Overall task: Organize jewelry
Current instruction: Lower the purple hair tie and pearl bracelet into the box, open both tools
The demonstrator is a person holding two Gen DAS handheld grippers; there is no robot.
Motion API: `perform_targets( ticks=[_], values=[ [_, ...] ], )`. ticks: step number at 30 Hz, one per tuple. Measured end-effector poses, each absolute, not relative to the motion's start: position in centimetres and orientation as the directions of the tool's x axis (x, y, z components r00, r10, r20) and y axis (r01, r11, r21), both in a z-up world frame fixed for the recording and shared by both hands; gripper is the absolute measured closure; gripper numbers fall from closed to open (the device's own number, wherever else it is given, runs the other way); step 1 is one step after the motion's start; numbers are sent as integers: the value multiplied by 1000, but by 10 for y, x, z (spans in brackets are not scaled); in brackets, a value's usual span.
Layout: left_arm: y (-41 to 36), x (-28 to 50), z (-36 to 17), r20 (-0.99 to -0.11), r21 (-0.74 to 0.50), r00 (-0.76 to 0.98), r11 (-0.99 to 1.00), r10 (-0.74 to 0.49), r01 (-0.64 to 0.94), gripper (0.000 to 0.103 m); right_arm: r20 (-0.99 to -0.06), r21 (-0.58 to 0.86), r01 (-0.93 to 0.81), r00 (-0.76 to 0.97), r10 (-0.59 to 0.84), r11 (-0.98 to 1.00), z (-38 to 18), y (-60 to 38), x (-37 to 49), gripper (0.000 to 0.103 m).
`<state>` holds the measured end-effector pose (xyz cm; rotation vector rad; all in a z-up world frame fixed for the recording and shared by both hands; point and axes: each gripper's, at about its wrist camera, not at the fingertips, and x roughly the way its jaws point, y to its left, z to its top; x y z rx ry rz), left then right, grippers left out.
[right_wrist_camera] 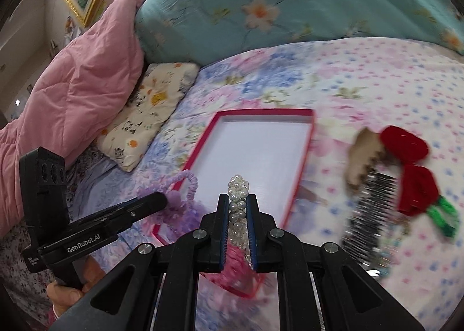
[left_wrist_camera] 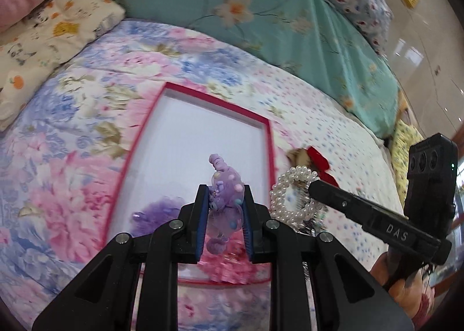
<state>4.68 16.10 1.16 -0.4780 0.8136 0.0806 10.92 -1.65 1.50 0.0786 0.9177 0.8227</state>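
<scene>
Bright even daylight, soft shadows, motion blur throughout, fisheye bending, dark corners

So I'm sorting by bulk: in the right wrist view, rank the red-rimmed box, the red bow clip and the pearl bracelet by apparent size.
1. Red-rimmed box
2. Red bow clip
3. Pearl bracelet, though it sits edge-on in the right gripper, near the camera, so this rank is unsure.
</scene>
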Motion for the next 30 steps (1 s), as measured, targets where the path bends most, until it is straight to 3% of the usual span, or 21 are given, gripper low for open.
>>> perform_targets(
  ticks=[11,19,30],
  values=[
    [190,66,-17,-737,-404,668,860,-104,-311,84,-688,445,-568,279,670,693,-20,20,124,92],
    [199,78,-51,-784,-374,615,856,-87,-356,84,-760,384,-538,277,587,751,-54,19,143,92],
    [191,82,-55,-804,-321,592,878,-54,-355,81,-808,311,-565,266,526,764,-74,24,145,92]
  ],
)
